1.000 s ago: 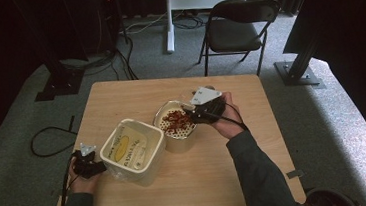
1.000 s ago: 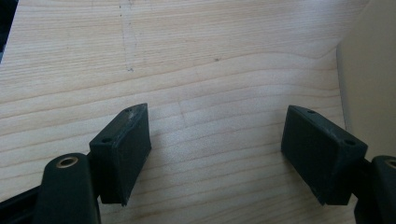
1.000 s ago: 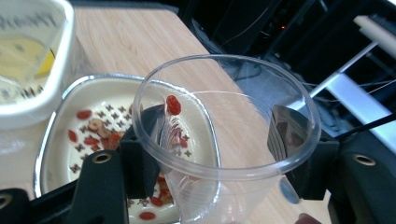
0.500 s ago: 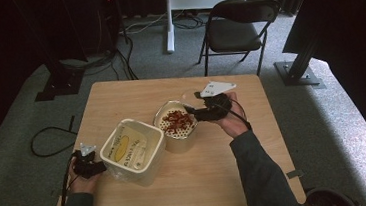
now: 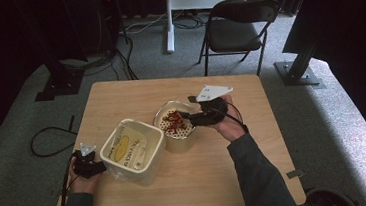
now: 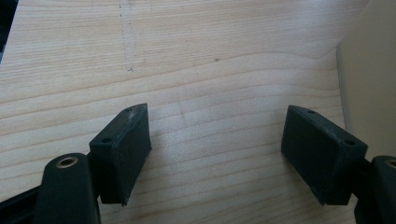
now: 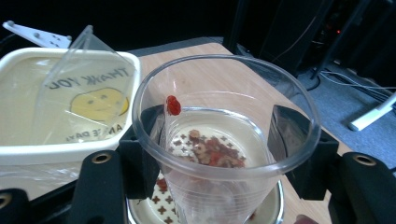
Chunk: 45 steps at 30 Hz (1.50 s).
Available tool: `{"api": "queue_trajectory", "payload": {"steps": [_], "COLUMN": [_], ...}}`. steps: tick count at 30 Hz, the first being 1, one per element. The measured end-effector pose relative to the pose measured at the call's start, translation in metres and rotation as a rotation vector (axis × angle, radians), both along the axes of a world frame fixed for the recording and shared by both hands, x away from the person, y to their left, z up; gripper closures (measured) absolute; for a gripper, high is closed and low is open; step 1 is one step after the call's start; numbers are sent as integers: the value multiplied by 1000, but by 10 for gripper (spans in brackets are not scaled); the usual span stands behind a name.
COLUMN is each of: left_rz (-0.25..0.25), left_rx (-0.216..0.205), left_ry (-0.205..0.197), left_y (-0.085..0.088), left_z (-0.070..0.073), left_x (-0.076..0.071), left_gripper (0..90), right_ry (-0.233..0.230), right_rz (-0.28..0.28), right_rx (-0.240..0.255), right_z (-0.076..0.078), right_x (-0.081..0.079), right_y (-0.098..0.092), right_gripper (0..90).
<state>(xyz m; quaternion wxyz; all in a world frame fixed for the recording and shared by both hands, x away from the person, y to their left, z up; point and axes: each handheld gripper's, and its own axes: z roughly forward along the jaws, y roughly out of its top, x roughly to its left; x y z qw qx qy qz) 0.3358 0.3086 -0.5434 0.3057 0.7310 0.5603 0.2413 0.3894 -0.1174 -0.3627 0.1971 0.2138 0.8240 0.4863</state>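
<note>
My right gripper (image 7: 219, 135) is shut on a clear plastic cup (image 7: 212, 189), one jaw on each side of its wall. One red piece (image 7: 173, 105) sticks to the cup's inner wall. The cup hangs tilted over a cream perforated bowl (image 5: 182, 144) holding red and brown bits (image 5: 173, 121). In the high view the right gripper (image 5: 186, 116) reaches in from the bowl's right. My left gripper (image 6: 217, 154) is open with bare tabletop between its jaws. It rests at the table's left front (image 5: 95, 167), beside a cream bin (image 5: 147, 172).
The cream bin (image 7: 60, 151) is lined with a clear bag (image 7: 93, 100) printed with a yellow smiley and "THANK YOU"; its wall (image 6: 369, 84) stands just right of my left gripper. A black folding chair (image 5: 237, 28) and cables lie beyond the table (image 5: 120, 96).
The right hand has turned slightly over the bowl, so its grey plate lies flatter. The left hand has kept still.
</note>
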Motion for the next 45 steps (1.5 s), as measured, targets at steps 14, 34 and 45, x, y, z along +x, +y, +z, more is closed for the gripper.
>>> {"api": "queue_trajectory", "payload": {"steps": [14, 34, 45], "left_rz": [0, 0, 1], "left_rx": [0, 0, 0], "left_ry": [0, 0, 0], "left_y": [0, 0, 0], "left_z": [0, 0, 0], "left_x": [0, 0, 0], "left_gripper": [247, 247, 247], "right_ry": [31, 80, 88], "right_rz": [62, 149, 208], "right_rx": [52, 108, 125], "right_z": [3, 7, 14], "right_x": [-8, -18, -28], "right_y": [8, 21, 31], "right_gripper": [369, 368, 364]}}
